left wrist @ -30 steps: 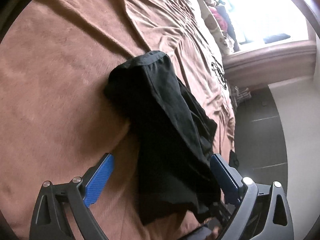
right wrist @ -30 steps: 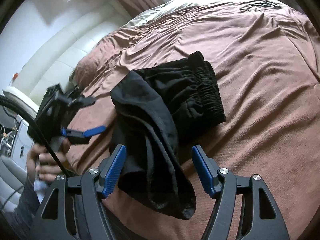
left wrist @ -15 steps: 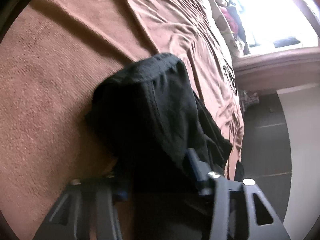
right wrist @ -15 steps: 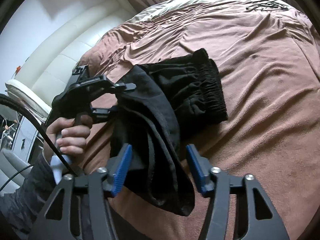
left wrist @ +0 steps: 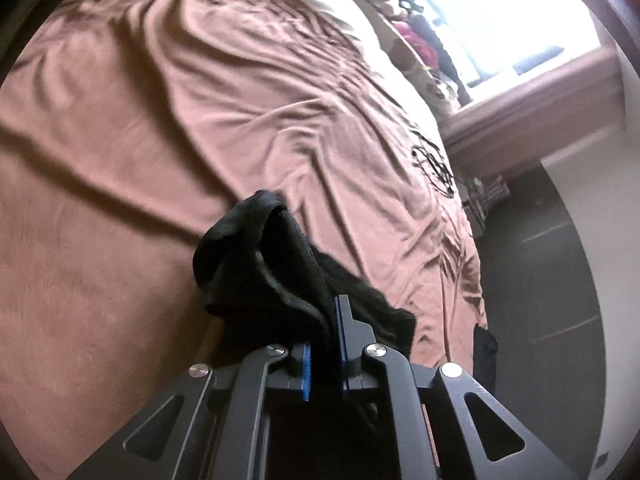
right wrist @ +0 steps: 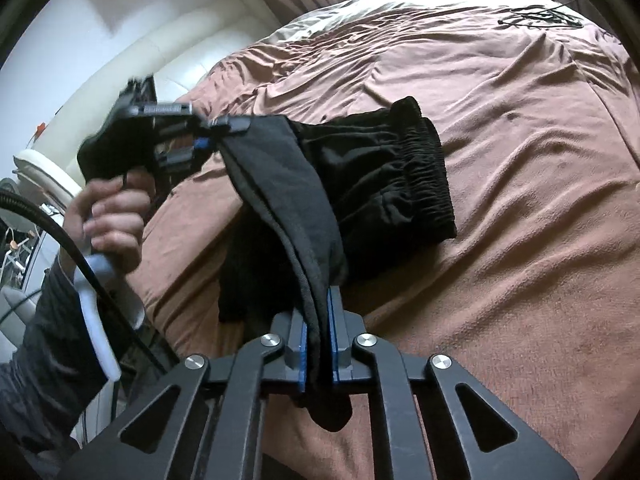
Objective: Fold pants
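Note:
The black pants (right wrist: 372,184) lie partly folded on the brown bedspread (right wrist: 540,160), elastic waistband to the right. My right gripper (right wrist: 318,344) is shut on a lifted fold of the pants at their near edge. My left gripper (left wrist: 322,344) is shut on the same fold's other end, the bunched pants (left wrist: 256,272) rising in front of it. In the right wrist view the left gripper (right wrist: 208,136) holds the fold up at the left, above the bed. The fold stretches between both grippers.
A cream padded headboard (right wrist: 132,72) stands at the left. Black cords (right wrist: 536,16) lie on the far bedspread. Pillows and a bright window (left wrist: 492,12) are beyond the bed. Dark floor (left wrist: 548,280) lies along the bed's edge.
Both grippers closed on the pants' near fold, having been open around it. The left gripper lifted its end up off the bed.

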The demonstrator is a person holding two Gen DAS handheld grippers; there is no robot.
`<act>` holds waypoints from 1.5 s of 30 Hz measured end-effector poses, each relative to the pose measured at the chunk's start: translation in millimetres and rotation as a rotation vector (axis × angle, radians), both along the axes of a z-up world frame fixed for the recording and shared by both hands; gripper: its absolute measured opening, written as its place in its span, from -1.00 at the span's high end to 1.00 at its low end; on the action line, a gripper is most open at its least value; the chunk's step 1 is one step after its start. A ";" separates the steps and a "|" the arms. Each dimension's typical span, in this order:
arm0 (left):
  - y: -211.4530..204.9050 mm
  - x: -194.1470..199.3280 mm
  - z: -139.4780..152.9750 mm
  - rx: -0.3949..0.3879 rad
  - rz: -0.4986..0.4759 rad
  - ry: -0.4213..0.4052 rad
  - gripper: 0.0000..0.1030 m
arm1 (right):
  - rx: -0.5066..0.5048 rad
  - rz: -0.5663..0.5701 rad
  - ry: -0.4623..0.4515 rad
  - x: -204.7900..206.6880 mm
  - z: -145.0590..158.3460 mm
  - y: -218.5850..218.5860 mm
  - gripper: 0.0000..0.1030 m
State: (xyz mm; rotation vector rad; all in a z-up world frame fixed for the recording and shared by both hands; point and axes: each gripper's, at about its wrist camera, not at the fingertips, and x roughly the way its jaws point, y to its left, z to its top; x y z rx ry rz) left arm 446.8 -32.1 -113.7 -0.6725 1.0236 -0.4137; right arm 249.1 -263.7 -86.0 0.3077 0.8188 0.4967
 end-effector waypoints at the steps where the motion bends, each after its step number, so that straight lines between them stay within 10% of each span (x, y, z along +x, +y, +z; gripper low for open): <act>1: -3.4 2.3 4.3 0.005 -0.011 -0.009 0.80 | 0.004 0.002 -0.003 -1.1 0.0 -0.9 0.93; 24: -126.6 65.8 8.4 0.135 -0.225 -0.011 0.79 | 0.107 -0.030 0.006 -13.1 -1.6 -36.5 0.95; 29: -144.4 70.2 3.5 0.155 -0.263 0.006 0.44 | 0.099 -0.045 0.047 -10.6 -7.9 -39.9 0.95; 45: -66.4 11.2 -2.7 0.183 -0.180 0.032 0.21 | 0.005 -0.083 0.093 -15.1 -11.2 -38.7 0.95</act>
